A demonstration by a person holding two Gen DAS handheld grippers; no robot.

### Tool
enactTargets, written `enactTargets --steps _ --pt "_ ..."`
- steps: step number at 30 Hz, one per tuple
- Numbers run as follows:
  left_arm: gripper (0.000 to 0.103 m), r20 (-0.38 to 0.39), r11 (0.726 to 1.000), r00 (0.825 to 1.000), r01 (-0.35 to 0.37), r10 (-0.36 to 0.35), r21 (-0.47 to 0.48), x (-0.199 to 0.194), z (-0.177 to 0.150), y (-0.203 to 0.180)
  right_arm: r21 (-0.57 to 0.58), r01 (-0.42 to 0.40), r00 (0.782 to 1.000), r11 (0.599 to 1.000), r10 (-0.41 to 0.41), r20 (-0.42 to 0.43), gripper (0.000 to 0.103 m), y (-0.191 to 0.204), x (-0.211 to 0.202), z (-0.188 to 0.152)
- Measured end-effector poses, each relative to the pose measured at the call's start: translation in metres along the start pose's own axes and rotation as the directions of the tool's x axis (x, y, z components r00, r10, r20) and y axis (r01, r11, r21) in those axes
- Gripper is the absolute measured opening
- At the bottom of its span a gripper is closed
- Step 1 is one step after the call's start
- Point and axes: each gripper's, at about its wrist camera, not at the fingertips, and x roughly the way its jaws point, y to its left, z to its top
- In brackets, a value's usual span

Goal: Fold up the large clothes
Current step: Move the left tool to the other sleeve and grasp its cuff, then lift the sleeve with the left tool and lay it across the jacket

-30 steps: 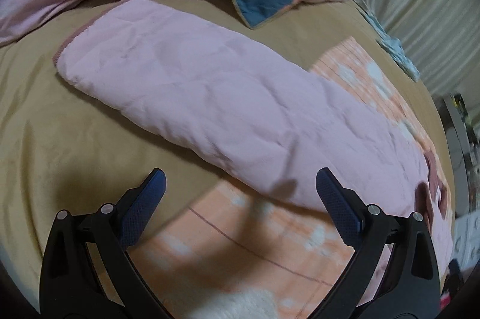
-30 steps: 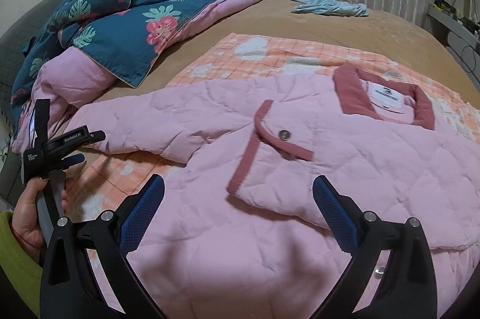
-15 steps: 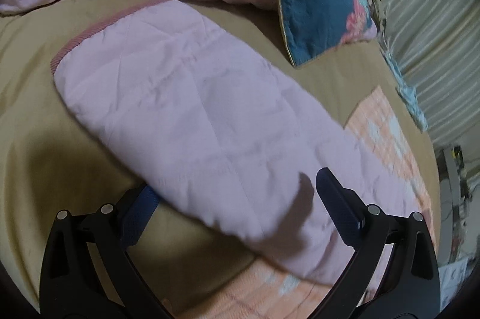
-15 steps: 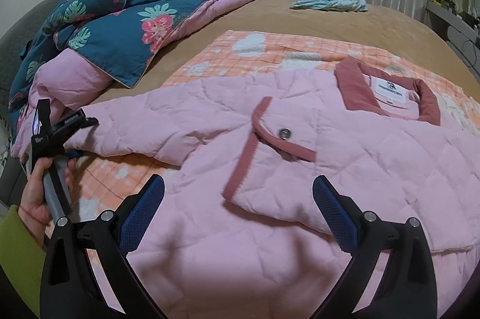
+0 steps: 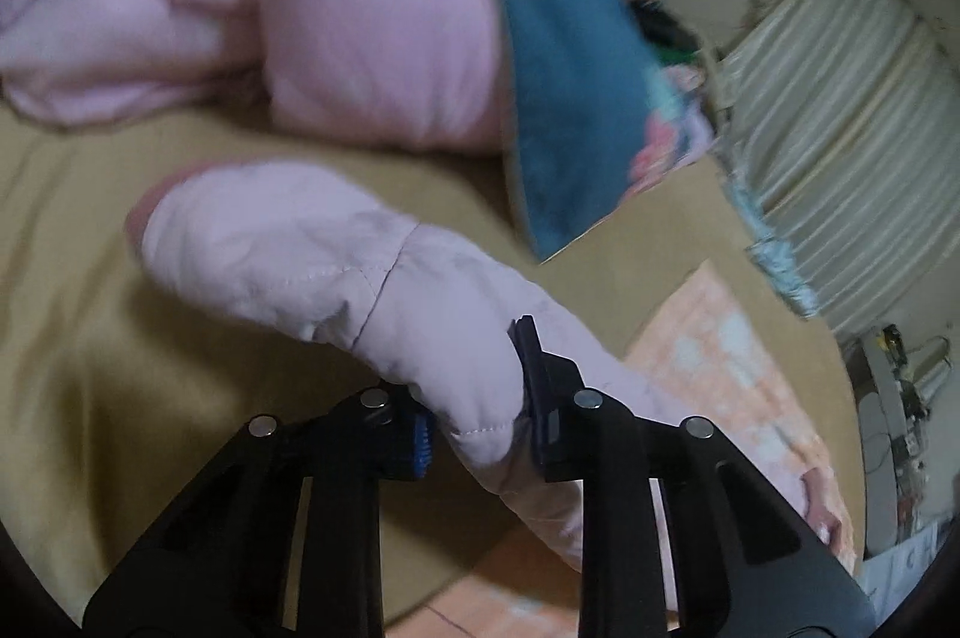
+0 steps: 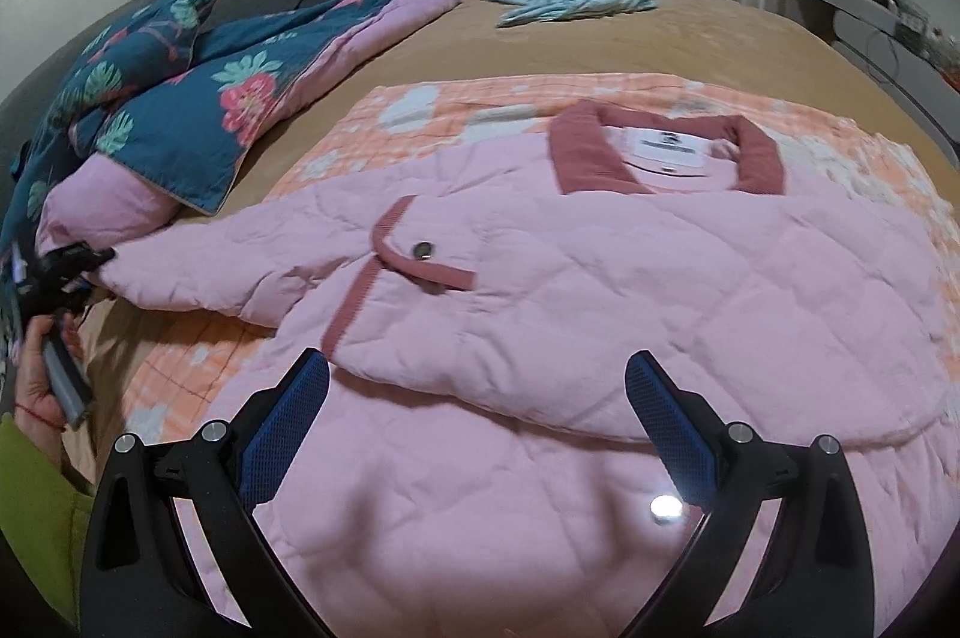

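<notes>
Left wrist view: the left gripper (image 5: 480, 416) has its jaws closed on the sleeve (image 5: 336, 266) of the pink jacket (image 6: 600, 290), pinching a fold of the quilted cloth partway along it, with the cuff end sticking out beyond over the tan sheet (image 5: 90, 338). Behind the sleeve lies a pink and blue floral duvet (image 5: 420, 38), blurred. In the right wrist view the right gripper (image 6: 477, 422) hangs over the jacket's lower front with its jaws wide apart, holding nothing. The jacket lies spread on an orange checked blanket (image 6: 480, 98) on the bed, collar (image 6: 666, 152) at the far side. At the left edge the left gripper (image 6: 60, 266) meets the sleeve's end.
</notes>
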Motion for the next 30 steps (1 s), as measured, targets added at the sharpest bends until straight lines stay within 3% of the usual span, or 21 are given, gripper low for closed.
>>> enactTargets --steps 6,12,19,30 --pt "0.012 0.106 0.990 0.987 0.112 -0.121 0.088 -0.064 0.007 -0.050 0.046 0.033 0.999 0.998 -0.034 0.021 0.098 -0.030 -0.030 -0.002" --pt "0.011 0.125 0.968 0.970 0.187 -0.209 0.168 -0.100 0.007 -0.108 0.082 0.065 0.997 0.994 -0.069 0.047 0.098 -0.051 -0.056 -0.008" --pt "0.010 0.106 0.916 0.952 0.241 -0.288 0.320 -0.131 -0.009 -0.180 0.119 0.068 0.994 0.991 -0.078 0.079 0.098 -0.069 -0.084 -0.014" --pt "0.009 0.061 0.835 0.923 0.315 -0.381 0.452 -0.162 -0.039 -0.254 0.166 0.103 0.980 0.981 -0.129 0.153 0.098 -0.100 -0.128 -0.026"
